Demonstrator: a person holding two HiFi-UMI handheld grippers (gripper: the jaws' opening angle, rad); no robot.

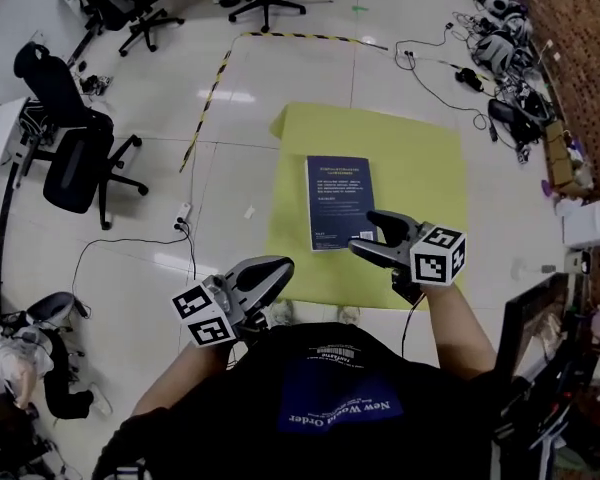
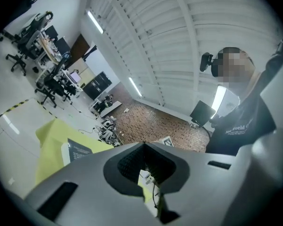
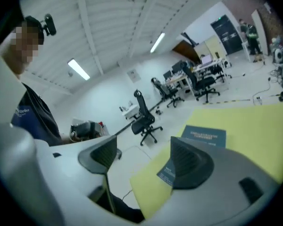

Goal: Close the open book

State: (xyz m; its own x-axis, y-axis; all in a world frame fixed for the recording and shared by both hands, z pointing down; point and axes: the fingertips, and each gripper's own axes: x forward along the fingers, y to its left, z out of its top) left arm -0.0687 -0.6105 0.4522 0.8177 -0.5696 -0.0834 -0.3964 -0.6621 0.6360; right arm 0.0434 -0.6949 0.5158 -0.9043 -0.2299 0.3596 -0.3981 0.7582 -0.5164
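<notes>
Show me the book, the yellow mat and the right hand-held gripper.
book (image 1: 338, 203), head view, cover centre.
yellow mat (image 1: 420, 168), head view, bare right part.
right hand-held gripper (image 1: 363, 232), head view, between its fingertips.

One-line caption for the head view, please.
Blue book lies closed on a yellow sheet; right gripper open, left gripper shut, both held clear of it.

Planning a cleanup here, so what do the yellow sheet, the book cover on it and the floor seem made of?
Yellow sheet: probably thin cloth or paper, matte, lying flat without glare.
Book: dark blue cover, likely card or paper, dull, with white print.
Floor: glossy pale tiles, judging by joint lines and reflected lights.
</notes>
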